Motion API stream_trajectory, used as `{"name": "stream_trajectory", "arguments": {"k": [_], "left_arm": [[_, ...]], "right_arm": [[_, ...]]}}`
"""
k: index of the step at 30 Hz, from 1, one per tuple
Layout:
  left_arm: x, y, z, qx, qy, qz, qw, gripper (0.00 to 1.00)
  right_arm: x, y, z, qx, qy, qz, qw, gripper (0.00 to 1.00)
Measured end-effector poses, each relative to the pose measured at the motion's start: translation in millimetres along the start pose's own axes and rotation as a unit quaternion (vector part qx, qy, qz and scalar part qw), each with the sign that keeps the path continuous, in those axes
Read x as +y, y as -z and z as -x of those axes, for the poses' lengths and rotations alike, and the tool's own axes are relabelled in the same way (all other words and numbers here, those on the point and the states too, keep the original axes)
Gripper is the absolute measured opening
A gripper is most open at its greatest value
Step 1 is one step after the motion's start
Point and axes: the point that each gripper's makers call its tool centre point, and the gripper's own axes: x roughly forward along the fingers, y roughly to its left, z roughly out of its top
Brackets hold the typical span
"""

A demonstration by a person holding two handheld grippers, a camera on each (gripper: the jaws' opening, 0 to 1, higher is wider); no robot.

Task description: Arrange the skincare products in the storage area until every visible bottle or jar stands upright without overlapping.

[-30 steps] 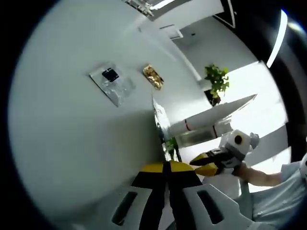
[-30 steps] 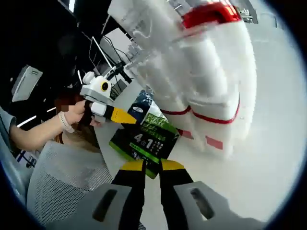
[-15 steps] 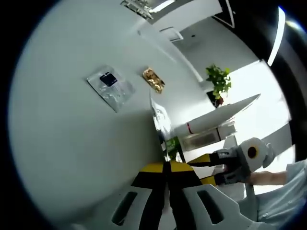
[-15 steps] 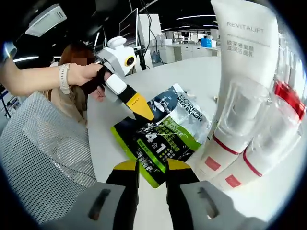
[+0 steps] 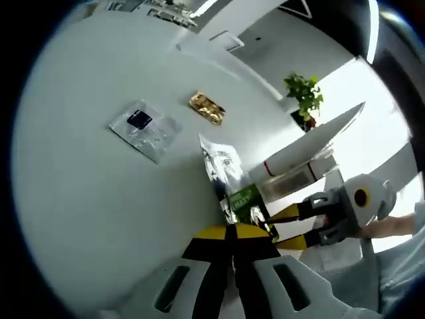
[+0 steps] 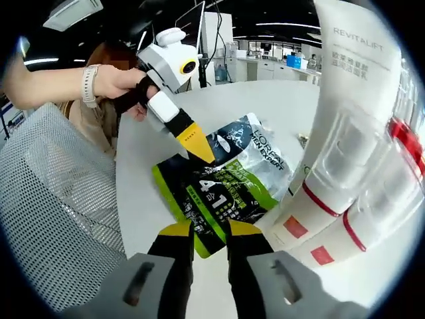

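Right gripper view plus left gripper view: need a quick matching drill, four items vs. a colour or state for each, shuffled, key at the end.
Items
1. sachet pack
2. white tubes
3. gold packet
4. left gripper

Descriptions
A. small and shiny, lying alone on the white table
B. black and green with a large "4 in 1" print, lying flat
C. yellow tips closed, over the pack's upper edge
D. clear caps with red bands, one printed REVITALIFT

Pairs: 1-B, 2-D, 3-A, 4-C
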Motion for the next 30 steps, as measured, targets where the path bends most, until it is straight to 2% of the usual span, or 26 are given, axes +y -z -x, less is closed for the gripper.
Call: {"name": "stream_trajectory", "arguments": {"k": [5,8,11,14,18,19,21,22,23,27,30], "left_arm": [[0.2,1.2,1.2,0.002,-0.01,-0.056,0.9984,0.0],[1.2,3.8,4.3,0.01,-0.019,-0.121,0.9924,0.0],[7.4,1.7,7.3,0.01,-0.038,-0.141,0.9892,0.03],[12.2,-3.5,11.3,0.002,-0.048,-0.142,0.9887,0.04],[19.7,-20.5,19.8,-0.029,-0.069,-0.144,0.9867,0.04],[22.8,-29.5,22.9,-0.048,-0.084,-0.147,0.9845,0.05],[22.5,-39.2,27.5,-0.066,-0.096,-0.145,0.9824,0.07],[22.0,-44.2,28.5,-0.076,-0.103,-0.153,0.9799,0.06],[21.3,-51.8,29.4,-0.088,-0.114,-0.174,0.9741,0.06],[12.0,-47.3,16.6,-0.059,-0.111,-0.214,0.9686,0.06],[15.3,-42.8,6.8,-0.042,-0.117,-0.218,0.968,0.06]], "right_arm": [[0.4,1.3,-0.1,0.005,0.0,0.013,0.9999,0.19],[0.2,1.6,0.1,0.008,-0.004,0.01,0.9999,0.19],[1.5,1.6,0.1,0.012,0.002,0.019,0.9997,0.19],[0.9,1.7,0.0,0.012,0.003,0.015,0.9998,0.19],[0.9,1.7,0.1,0.013,0.005,0.018,0.9997,0.19],[0.7,1.8,0.1,0.013,0.004,0.017,0.9998,0.19],[0.6,1.9,0.2,0.013,0.003,0.016,0.9998,0.19],[0.5,2.0,0.1,0.012,0.003,0.016,0.9998,0.19],[0.5,1.9,0.2,0.012,0.003,0.016,0.9998,0.19],[0.5,1.9,0.1,0.012,0.004,0.015,0.9998,0.2],[0.7,1.9,0.1,0.013,0.005,0.014,0.9998,0.2]]}}
